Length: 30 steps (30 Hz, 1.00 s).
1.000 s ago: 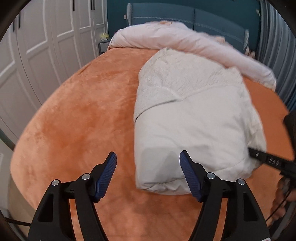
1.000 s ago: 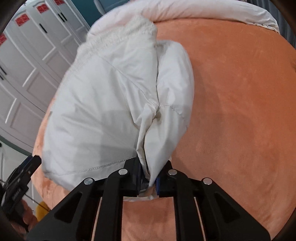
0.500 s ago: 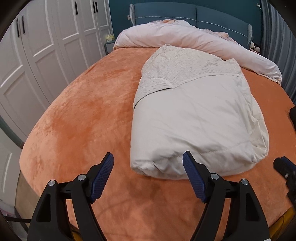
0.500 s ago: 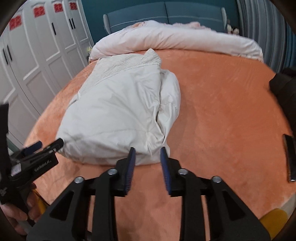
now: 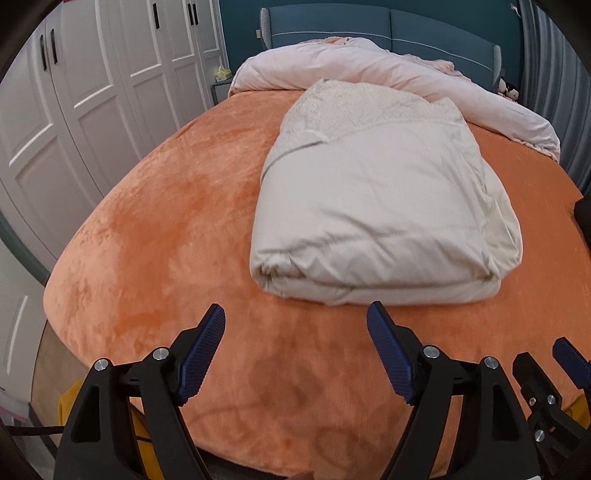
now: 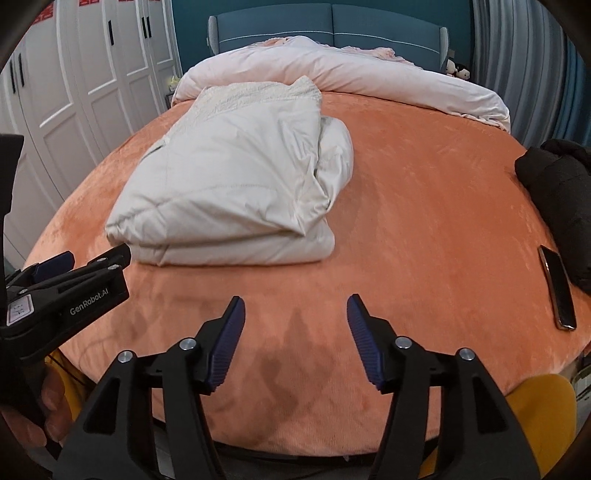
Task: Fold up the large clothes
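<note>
A cream padded coat with a fleecy lining lies folded into a thick rectangle on the orange bed; it shows in the left wrist view (image 5: 380, 206) and the right wrist view (image 6: 236, 184). My left gripper (image 5: 295, 350) is open and empty, held above the bed's near edge, short of the coat. It also shows at the left of the right wrist view (image 6: 79, 264). My right gripper (image 6: 293, 339) is open and empty, also near the bed's front edge, apart from the coat.
A pale pink duvet (image 6: 351, 77) is bunched across the head of the bed by the blue headboard (image 6: 332, 26). A black garment (image 6: 561, 199) and a phone (image 6: 557, 291) lie at the right edge. White wardrobe doors (image 5: 92, 92) stand on the left.
My right gripper let go of the coat's edge, opened wide and pulled back. My left gripper also drew back toward the bed's front edge. The coat now lies flat.
</note>
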Available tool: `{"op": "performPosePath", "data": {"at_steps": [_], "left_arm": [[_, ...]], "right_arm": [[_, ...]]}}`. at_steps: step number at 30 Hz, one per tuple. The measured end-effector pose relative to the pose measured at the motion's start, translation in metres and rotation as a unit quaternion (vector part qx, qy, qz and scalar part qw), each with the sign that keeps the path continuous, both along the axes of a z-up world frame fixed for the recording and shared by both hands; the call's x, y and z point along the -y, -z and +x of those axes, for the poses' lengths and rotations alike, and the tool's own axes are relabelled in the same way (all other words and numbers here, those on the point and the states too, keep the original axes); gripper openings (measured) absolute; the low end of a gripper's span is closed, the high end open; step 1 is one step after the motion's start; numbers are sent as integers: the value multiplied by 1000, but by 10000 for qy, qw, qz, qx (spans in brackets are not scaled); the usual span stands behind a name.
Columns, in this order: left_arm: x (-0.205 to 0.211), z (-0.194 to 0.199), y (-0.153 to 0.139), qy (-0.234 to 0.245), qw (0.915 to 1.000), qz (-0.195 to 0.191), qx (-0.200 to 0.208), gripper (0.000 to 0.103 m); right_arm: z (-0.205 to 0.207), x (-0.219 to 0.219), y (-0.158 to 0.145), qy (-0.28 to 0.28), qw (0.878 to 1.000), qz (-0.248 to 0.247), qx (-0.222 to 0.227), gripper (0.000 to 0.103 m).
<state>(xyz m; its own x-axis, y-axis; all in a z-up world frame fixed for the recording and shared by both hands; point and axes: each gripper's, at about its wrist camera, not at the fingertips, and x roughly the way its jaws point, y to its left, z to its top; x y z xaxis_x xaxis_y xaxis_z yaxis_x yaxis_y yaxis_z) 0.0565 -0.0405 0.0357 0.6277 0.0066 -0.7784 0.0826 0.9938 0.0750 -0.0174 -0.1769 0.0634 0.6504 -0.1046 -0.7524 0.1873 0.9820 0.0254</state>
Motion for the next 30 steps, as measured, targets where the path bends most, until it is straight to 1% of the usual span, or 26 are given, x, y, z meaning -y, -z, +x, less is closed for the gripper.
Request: {"op": "performPosePath", "data": {"at_steps": [5, 9, 12, 19, 30], "left_arm": [[1, -13, 8, 68, 10000, 10, -46, 77], [2, -22, 13, 93, 9999, 64, 9, 77], [3, -27, 18, 94, 9997, 210, 47, 76], [-1, -36, 24, 27, 9995, 294, 141, 77], [-6, -37, 27, -90, 9999, 140, 2, 76]], "right_arm": [[-11, -9, 0, 34, 9999, -114, 48, 63], [-16, -19, 3, -16, 9997, -234, 64, 63], [-19, -24, 5, -37, 9994, -328, 56, 63], [-27, -33, 7, -63, 9991, -428, 34, 64], [-30, -33, 10, 22, 9995, -329, 12, 64]]}}
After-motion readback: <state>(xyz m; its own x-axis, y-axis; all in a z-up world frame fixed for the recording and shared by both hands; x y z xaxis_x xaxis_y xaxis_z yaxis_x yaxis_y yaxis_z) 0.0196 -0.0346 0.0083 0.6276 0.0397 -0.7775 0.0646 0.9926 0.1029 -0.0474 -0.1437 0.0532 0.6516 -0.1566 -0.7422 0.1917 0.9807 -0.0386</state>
